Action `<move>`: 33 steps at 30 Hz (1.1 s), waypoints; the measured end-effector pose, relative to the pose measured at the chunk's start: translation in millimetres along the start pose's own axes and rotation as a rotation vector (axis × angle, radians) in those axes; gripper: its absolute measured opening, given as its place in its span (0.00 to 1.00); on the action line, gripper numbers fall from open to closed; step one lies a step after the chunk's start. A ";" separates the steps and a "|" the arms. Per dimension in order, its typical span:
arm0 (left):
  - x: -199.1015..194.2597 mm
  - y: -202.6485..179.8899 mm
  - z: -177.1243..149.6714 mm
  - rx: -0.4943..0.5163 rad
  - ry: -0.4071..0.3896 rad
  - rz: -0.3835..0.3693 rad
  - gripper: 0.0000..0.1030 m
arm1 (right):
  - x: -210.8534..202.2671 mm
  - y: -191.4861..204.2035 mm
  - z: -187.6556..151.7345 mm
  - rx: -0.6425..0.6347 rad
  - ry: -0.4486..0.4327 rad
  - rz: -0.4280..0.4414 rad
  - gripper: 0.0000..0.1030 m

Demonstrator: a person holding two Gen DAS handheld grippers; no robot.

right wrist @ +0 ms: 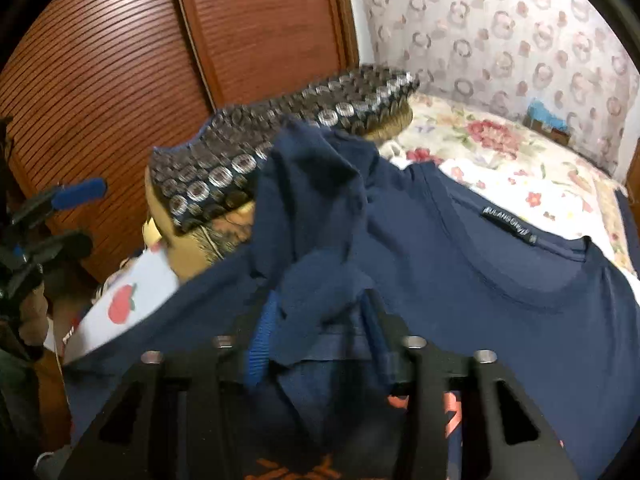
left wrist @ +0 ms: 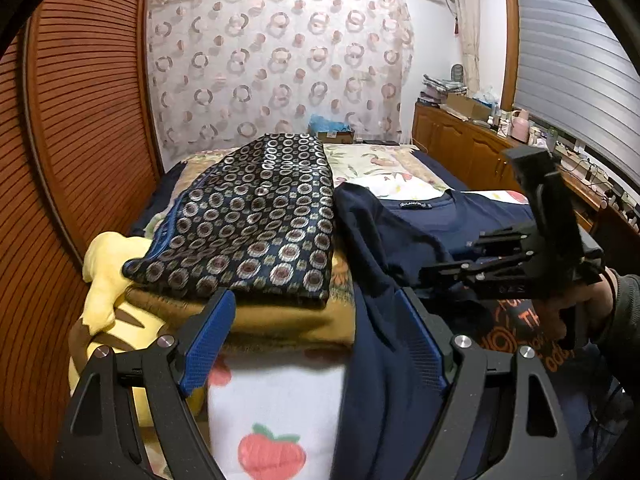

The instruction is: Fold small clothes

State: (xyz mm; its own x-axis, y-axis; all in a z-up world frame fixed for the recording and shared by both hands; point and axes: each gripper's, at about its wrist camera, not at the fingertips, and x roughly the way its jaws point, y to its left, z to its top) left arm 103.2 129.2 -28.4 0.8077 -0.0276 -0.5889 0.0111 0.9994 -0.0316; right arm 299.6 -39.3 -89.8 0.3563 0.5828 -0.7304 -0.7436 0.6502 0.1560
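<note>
**Navy shirt pinched in the right gripper, left gripper spread wide**

The right gripper point(right wrist: 320, 320) pinches a bunched fold of the navy shirt point(right wrist: 500, 280). Its blue pads sit close together, with the cloth rising between them toward 12 o'clock in the right wrist view. No earlier picture is given, so only the grip itself can be told. The shirt lies spread on the bed point(right wrist: 520, 168), collar and label at 2 o'clock, an orange print showing at 6 o'clock under the gripper.

The left gripper point(left wrist: 320, 340) stands spread, its two blue pads well apart and nothing pressed between them. A hanging edge of the shirt point(left wrist: 400, 240) falls just beside its right finger; whether cloth touches that pad cannot be told. Between the fingers lies a white cloth with red fruit prints point(left wrist: 272, 412).

At 11 o'clock in the left wrist view a folded dark garment with ring patterns point(left wrist: 256, 220) rests on a folded mustard cloth point(left wrist: 288, 320), touching the shirt's edge. A yellow plush toy point(left wrist: 108, 272) lies at 9 o'clock beside that stack. The person's hand point(left wrist: 576, 304) grips the right gripper's handle at 3 o'clock.
</note>
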 end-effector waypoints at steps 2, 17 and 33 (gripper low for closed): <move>6.3 -1.9 5.7 0.007 0.006 -0.006 0.80 | -3.5 -13.2 2.8 0.013 -0.003 0.009 0.08; 79.9 -30.1 62.7 0.075 0.104 -0.073 0.69 | -28.0 -88.2 18.2 -0.013 -0.022 -0.083 0.52; 134.5 -61.9 71.7 0.125 0.228 -0.074 0.48 | -29.8 -113.0 -25.5 0.027 0.043 -0.255 0.53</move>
State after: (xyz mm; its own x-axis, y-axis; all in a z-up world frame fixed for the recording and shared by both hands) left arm 253.5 65.0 -47.8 0.6484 -0.0898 -0.7560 0.1494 0.9887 0.0107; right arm 358.5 -142.6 -102.6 0.5056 0.3773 -0.7759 -0.6171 0.7866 -0.0196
